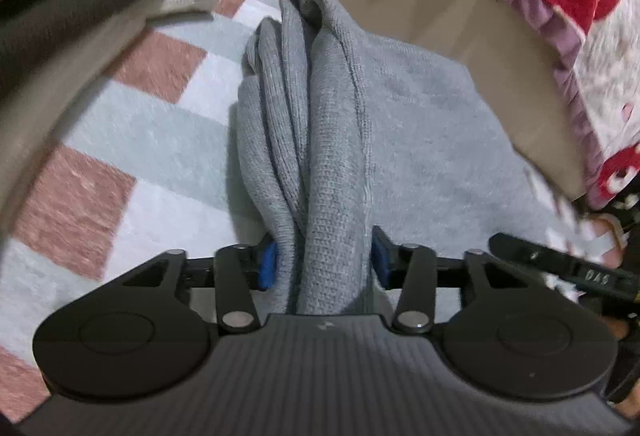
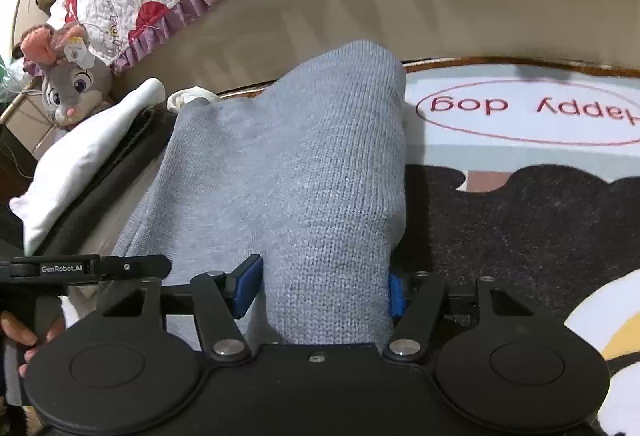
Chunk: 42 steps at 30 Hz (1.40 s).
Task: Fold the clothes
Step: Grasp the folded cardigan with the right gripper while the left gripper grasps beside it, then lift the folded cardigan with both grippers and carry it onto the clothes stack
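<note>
Both grippers are closed on the same grey knitted garment (image 1: 352, 140): the left gripper (image 1: 323, 260) pinches a bunched, rope-like edge between its blue-padded fingers (image 1: 267, 265), and the right gripper (image 2: 322, 290) holds a broad flat part of it. The garment hangs partly lifted over the checked pink and pale blue rug (image 1: 120, 140) on the floor, beside the beige side of the bed (image 2: 440, 8).

I judge that the risk is in the left grip. It holds several loose layers (they look twisted), so one layer could slip out, and the fold would then come out uneven. If the two grippers pull apart too strongly, the knit may stretch.

Some writing can be read: "GenRobot.AI" on the left gripper's black arm (image 2: 84, 268) in the right wrist view, and "happy dog", upside down, in a red oval on the white and black printed mat (image 2: 532, 108).
</note>
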### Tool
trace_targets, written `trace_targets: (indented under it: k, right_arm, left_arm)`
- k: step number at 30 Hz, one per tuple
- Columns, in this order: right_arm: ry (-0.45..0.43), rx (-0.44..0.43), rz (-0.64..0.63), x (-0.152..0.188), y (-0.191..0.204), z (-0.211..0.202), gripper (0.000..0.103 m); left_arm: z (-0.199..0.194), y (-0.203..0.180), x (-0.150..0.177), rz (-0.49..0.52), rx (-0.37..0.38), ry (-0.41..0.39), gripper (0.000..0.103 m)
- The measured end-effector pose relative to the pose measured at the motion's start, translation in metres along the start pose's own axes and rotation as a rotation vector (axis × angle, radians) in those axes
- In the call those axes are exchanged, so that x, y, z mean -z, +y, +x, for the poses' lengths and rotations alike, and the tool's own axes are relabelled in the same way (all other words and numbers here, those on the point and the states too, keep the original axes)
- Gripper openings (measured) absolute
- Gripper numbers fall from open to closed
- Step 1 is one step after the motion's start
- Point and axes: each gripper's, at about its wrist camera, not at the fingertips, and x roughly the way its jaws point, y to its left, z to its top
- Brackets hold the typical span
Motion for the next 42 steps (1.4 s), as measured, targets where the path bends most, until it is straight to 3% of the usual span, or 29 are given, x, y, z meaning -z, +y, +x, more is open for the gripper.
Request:
trace_targets:
  k: [3, 5, 7, 9, 12, 13, 14, 17, 20, 26, 36, 42]
  right_arm:
    - [0.021, -0.017, 0.009, -0.002, -0.004, 0.003, 0.072]
    - [0.044, -0.037, 0.031, -0.005, -0.009, 0.012, 0.081]
    - [0.075, -0.06, 0.052, -0.007, -0.015, 0.025, 0.087]
    - [0.096, -0.082, 0.068, -0.011, -0.018, 0.039, 0.09]
    - [0.076, -0.094, 0.078, -0.015, -0.017, 0.052, 0.091]
    - [0.072, -0.085, 0.059, -0.015, -0.014, 0.052, 0.088]
    - [0.057, -0.078, 0.027, -0.014, -0.01, 0.048, 0.082]
    - [0.007, -0.064, -0.061, -0.01, 0.003, 0.032, 0.064]
    - [-0.025, -0.013, -0.182, -0.007, 0.026, 0.018, 0.06]
    - [-0.089, -0.003, -0.318, -0.01, 0.06, -0.001, 0.058]
    - [-0.207, -0.012, -0.366, -0.013, 0.089, -0.035, 0.056]
    - [-0.307, -0.033, -0.426, -0.02, 0.115, -0.063, 0.055]
  left_arm:
    - [0.007, 0.001, 0.002, -0.023, 0.024, -0.007, 0.054]
    - [0.011, -0.003, 0.004, -0.007, 0.019, -0.017, 0.072]
    - [0.015, -0.007, 0.005, 0.009, 0.014, -0.027, 0.074]
    - [0.018, -0.019, 0.009, 0.092, -0.034, -0.043, 0.071]
    - [0.014, -0.039, 0.017, 0.23, -0.095, -0.092, 0.046]
    - [0.01, -0.046, 0.019, 0.278, -0.118, -0.111, 0.036]
    - [0.006, -0.052, 0.02, 0.331, -0.141, -0.129, 0.033]
    - [0.0, -0.069, 0.026, 0.427, -0.181, -0.173, 0.031]
    - [-0.002, -0.079, 0.029, 0.48, -0.204, -0.205, 0.031]
    - [-0.012, -0.081, 0.026, 0.452, -0.183, -0.23, 0.03]
    - [-0.047, -0.097, 0.026, 0.465, -0.175, -0.348, 0.03]
    - [-0.084, -0.116, 0.024, 0.47, -0.261, -0.437, 0.029]
